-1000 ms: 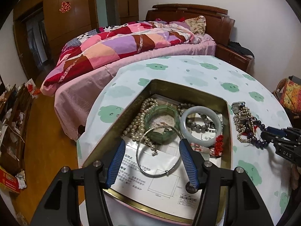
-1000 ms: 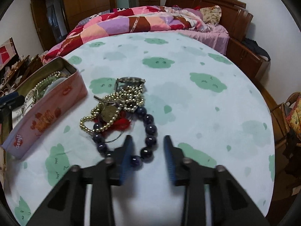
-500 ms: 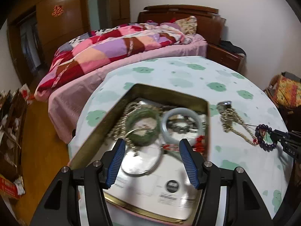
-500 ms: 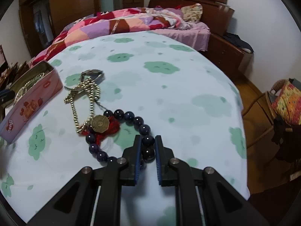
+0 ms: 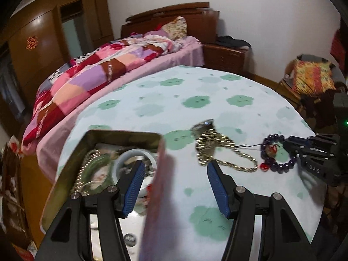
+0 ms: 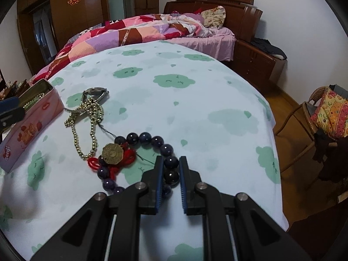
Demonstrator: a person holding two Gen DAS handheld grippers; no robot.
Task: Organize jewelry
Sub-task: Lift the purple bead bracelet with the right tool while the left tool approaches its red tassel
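An open tin (image 5: 121, 133) with pink walls holds pearls, a green bangle and a pale bangle (image 5: 136, 155). My left gripper (image 5: 175, 165) is open and straddles the tin's right wall, holding nothing. On the cloth to the right lie a watch (image 6: 95, 91) and a gold bead chain (image 6: 91, 117). The chain trails to a dark purple bead bracelet (image 6: 143, 137) that carries a brass coin charm (image 6: 112, 153) and a red knot. My right gripper (image 6: 171, 163) is shut on the bracelet's near beads. In the left wrist view that gripper (image 5: 287, 146) holds the bracelet (image 5: 280, 167) at the right.
The round table (image 6: 195, 82) wears a white cloth with green clouds; its edge curves close on the right. A bed with a patchwork quilt (image 6: 141, 30) stands behind it. A chair with a bright cushion (image 6: 330, 115) stands to the right.
My left gripper swung right, from over the tin's contents to across its right wall. My right gripper closed on the bead bracelet and drew it away from the pile, stretching the gold chain.
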